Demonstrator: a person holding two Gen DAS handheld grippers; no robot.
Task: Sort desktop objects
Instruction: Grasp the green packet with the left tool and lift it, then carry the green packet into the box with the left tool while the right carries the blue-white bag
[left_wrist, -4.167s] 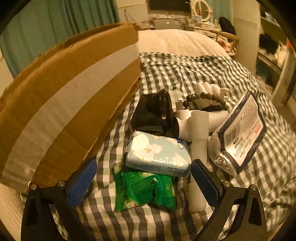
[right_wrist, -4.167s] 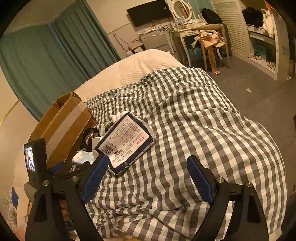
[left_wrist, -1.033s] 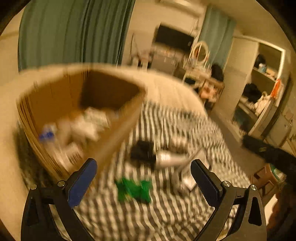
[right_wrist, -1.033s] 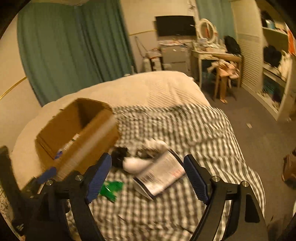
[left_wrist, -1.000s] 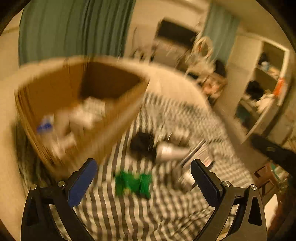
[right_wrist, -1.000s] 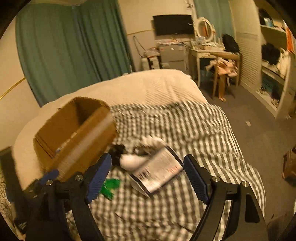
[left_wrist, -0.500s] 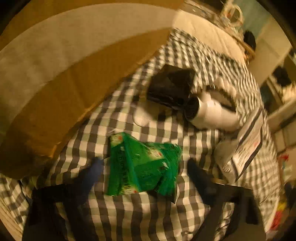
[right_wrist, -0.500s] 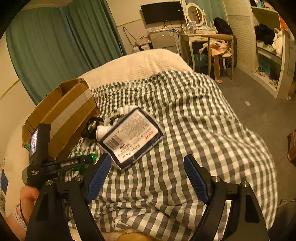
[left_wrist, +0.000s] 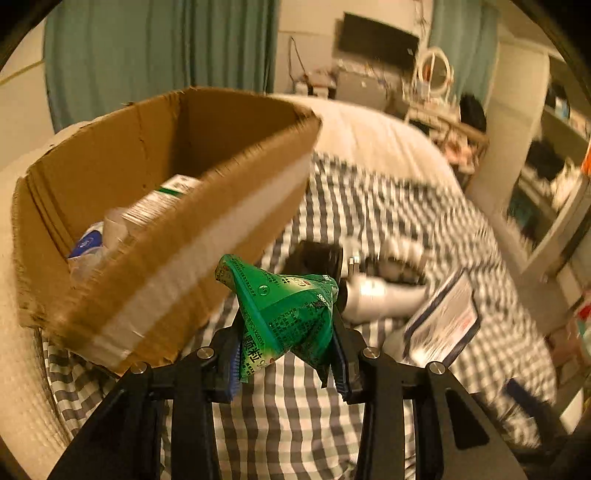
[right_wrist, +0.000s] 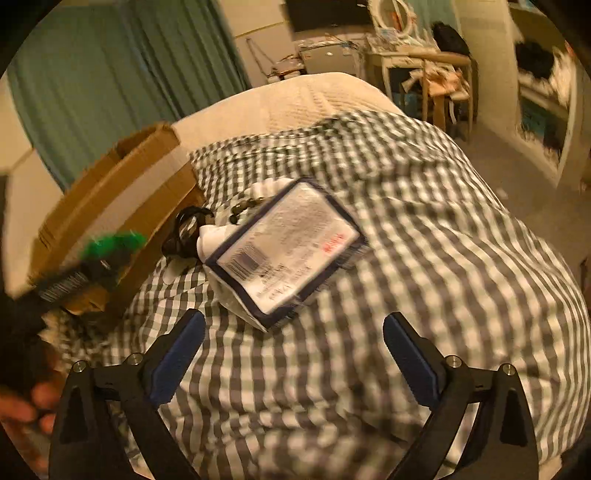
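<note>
A: Nearest to you, your left gripper (left_wrist: 286, 363) has its jaws clenched on the crumpled green foil sachet printed with dark text (left_wrist: 282, 314), lifted clear of the grey-and-white checked bedspread (left_wrist: 295, 417) and hanging in front of the near wall of the open brown cardboard box with a pale tape stripe (left_wrist: 177, 258).

B: And your right gripper (right_wrist: 293, 354)?

A: Its jaws are released, spread wide and empty above the checked bedspread. Just beyond them lies the flat white packet with a dark blue border, a barcode and red print (right_wrist: 286, 247).

B: What lies farther off?

A: In the left wrist view, behind the sachet, a white cylindrical appliance (left_wrist: 380, 295) lies on the bedspread, touching a black pouch-like object (left_wrist: 314, 256); motion blur hides their details. Inside the box you see a white bottle with a green-and-white label (left_wrist: 155, 203) and a blue-and-white item (left_wrist: 88, 242).

B: And beyond?

A: Teal curtains (left_wrist: 159, 55), and a dressing table with a round mirror (left_wrist: 434, 70).
</note>
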